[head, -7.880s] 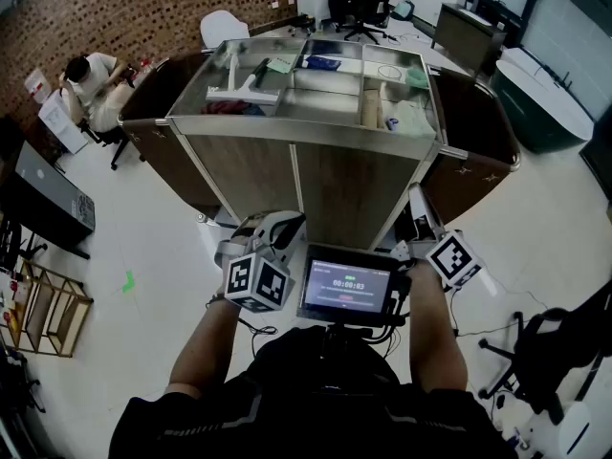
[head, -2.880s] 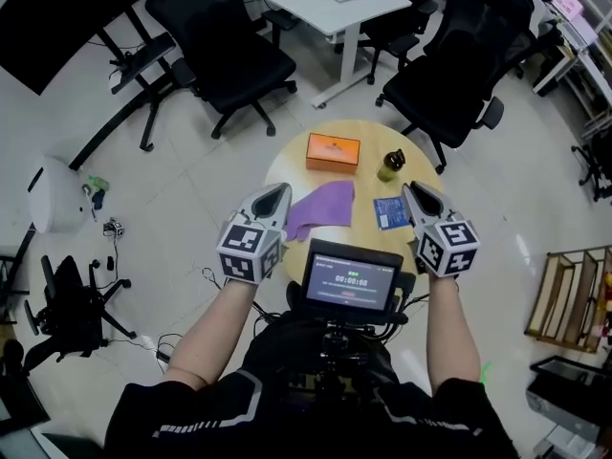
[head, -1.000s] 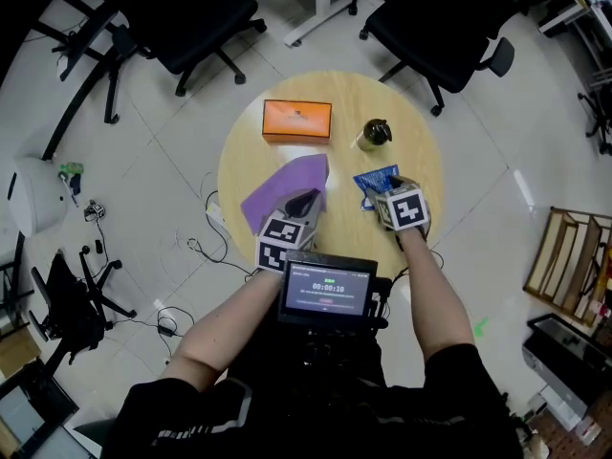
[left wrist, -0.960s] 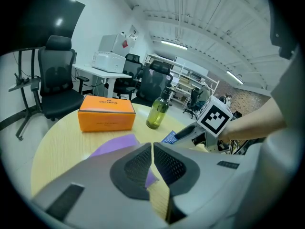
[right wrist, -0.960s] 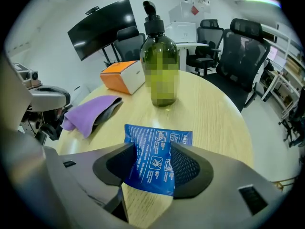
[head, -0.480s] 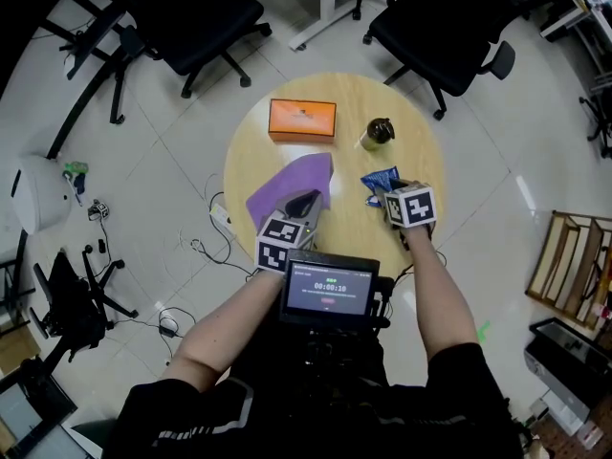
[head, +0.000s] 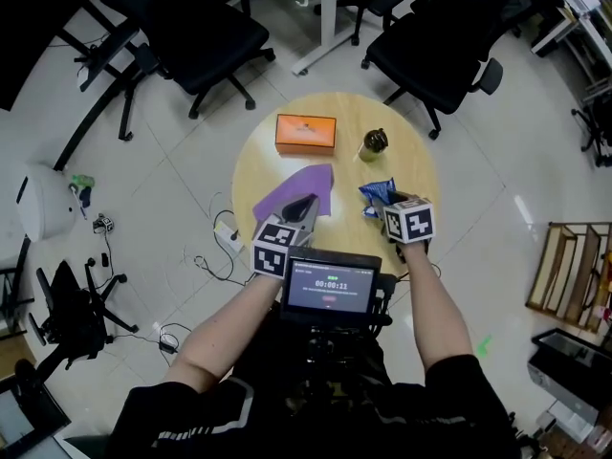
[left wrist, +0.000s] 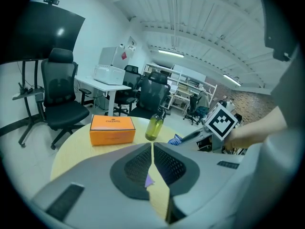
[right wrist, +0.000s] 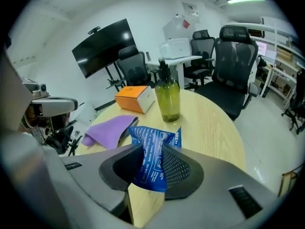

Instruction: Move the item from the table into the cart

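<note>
My right gripper [head: 390, 202] [right wrist: 152, 149] is shut on a blue snack packet [right wrist: 151, 162] [head: 376, 191] and holds it above the round wooden table [head: 346, 175]. Its jaws have just been closing, with the packet between them. My left gripper [head: 304, 204] [left wrist: 152, 149] hangs over a purple cloth [head: 285, 189] [right wrist: 107, 128] with its jaws together. A small purple corner shows low in the slit between them; whether it is pinched I cannot tell. No cart is in view.
An orange box [head: 305, 132] [left wrist: 113, 129] and a green spray bottle [head: 372, 144] [right wrist: 168, 99] stand at the table's far side. Black office chairs [head: 206, 36] [head: 435, 27] ring it. Cables lie on the floor at the left [head: 220, 242]. A wooden rack [head: 574, 266] stands at the right.
Both grippers have risen from the table. The blue packet, lying on the table a second ago, has come up in the right gripper. The purple cloth, box and bottle stay put.
</note>
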`<state>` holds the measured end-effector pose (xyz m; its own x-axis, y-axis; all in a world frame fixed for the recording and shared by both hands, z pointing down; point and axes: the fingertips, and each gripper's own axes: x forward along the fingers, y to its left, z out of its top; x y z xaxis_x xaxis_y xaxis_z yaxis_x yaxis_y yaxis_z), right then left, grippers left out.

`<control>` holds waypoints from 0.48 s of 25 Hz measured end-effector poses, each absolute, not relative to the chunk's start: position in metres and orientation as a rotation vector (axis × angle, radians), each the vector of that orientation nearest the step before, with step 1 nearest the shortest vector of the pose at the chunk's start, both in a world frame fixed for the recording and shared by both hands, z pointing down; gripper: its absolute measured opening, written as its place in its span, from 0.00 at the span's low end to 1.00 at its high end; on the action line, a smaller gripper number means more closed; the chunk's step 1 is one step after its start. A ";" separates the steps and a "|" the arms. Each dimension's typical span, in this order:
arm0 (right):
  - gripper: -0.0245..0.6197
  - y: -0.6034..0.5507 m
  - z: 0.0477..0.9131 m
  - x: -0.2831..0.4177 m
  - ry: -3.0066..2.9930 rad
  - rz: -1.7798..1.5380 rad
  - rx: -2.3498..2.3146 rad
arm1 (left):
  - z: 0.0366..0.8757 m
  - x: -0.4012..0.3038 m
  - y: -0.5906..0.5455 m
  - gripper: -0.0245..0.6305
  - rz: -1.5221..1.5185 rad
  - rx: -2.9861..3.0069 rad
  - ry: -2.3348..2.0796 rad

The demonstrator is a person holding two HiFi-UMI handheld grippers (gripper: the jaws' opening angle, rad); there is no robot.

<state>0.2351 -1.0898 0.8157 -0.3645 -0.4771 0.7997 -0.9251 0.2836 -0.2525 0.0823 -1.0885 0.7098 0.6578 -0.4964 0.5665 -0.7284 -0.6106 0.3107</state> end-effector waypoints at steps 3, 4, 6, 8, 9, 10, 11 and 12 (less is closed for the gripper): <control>0.23 -1.076 0.770 0.224 -2.020 0.930 1.300 | 0.681 0.065 -1.080 0.07 0.555 2.383 -1.005; 0.22 -1.072 0.755 0.221 -2.035 0.910 1.314 | 0.671 0.059 -1.077 0.07 0.543 2.388 -1.018; 0.22 -1.061 0.723 0.213 -2.067 0.865 1.338 | 0.650 0.050 -1.068 0.07 0.522 2.397 -1.031; 0.23 -1.047 0.690 0.204 -2.109 0.825 1.361 | 0.626 0.041 -1.054 0.07 0.498 2.415 -1.038; 0.23 -1.040 0.672 0.200 -2.133 0.802 1.374 | 0.614 0.036 -1.048 0.07 0.483 2.427 -1.045; 0.23 -1.034 0.654 0.196 -2.156 0.776 1.389 | 0.601 0.031 -1.041 0.06 0.465 2.440 -1.056; 0.23 -1.027 0.636 0.194 -2.176 0.748 1.407 | 0.588 0.026 -1.035 0.06 0.445 2.452 -1.067; 0.23 -1.019 0.619 0.192 -2.194 0.720 1.426 | 0.575 0.021 -1.028 0.06 0.424 2.464 -1.077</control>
